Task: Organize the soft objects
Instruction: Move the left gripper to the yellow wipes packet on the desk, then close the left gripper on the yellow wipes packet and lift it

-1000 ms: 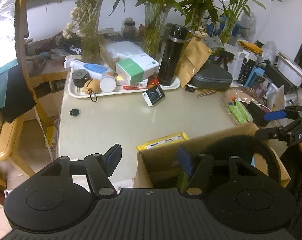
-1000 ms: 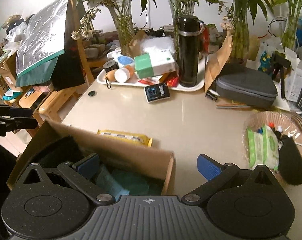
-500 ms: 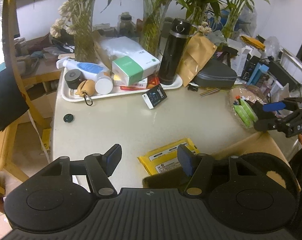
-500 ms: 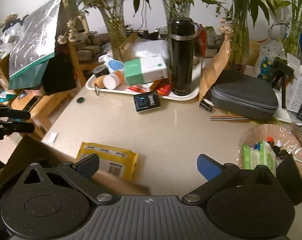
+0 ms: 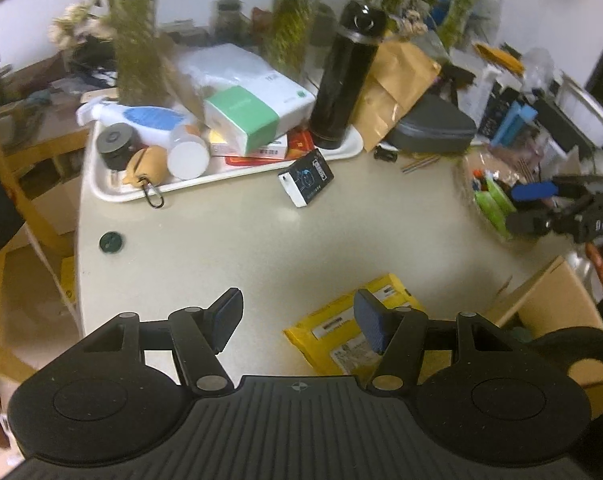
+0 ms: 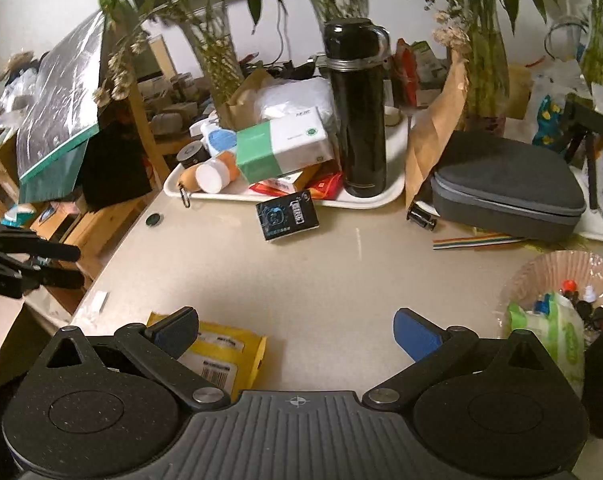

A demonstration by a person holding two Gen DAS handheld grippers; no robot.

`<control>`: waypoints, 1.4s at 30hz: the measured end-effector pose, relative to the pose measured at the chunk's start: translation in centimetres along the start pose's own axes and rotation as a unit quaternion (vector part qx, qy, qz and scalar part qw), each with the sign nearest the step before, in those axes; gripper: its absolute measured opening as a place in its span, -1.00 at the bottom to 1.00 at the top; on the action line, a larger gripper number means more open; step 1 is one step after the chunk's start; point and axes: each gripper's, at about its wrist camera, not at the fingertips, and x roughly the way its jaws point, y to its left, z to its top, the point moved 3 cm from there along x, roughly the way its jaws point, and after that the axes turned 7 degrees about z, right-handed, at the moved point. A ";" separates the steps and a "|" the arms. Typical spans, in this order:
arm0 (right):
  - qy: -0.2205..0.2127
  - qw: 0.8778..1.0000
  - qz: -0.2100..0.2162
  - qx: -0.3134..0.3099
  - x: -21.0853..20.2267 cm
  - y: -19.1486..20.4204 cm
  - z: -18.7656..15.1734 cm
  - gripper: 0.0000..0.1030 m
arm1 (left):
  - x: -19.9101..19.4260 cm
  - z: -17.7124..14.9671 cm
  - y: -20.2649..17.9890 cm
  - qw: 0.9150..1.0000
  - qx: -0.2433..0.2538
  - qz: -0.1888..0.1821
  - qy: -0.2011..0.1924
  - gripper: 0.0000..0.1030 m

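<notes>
- Yellow soft packet (image 5: pixel 355 326) is seen flat on the table (image 5: pixel 229 248), just beside the right finger of the left gripper (image 5: pixel 297 322); nothing is held between its parted jaws
- right gripper (image 6: pixel 295 332) is likewise spread and empty; the packet lies under its left finger
- the flat packet might be skidded rather than pinched; the cardboard box (image 5: pixel 549 300) edge nearby could be snagged
</notes>
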 end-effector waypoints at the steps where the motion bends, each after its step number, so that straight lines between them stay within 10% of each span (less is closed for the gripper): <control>1: -0.001 1.000 -0.002 0.002 0.2 -0.2 0.1 1.00 | 0.5 0.2 0.2 1.000 0.006 -0.002 0.004 0.18; 17: 0.010 0.999 -0.007 0.035 2.7 -2.6 1.1 1.00 | 8.7 1.2 0.8 0.987 0.071 -0.107 0.091 0.18; 26: 0.017 0.999 -0.024 0.036 3.3 -2.9 1.1 1.00 | 12.2 0.1 2.5 0.968 -0.004 -0.197 0.157 0.15; 36: 0.010 0.998 -0.040 0.042 2.9 -3.4 1.1 1.00 | 13.6 -1.0 2.9 0.961 -0.064 -0.208 0.172 -0.90; 42: 0.007 0.998 -0.042 0.042 3.0 -3.3 1.3 1.00 | 12.6 -0.2 2.9 0.971 -0.064 -0.181 0.145 -0.98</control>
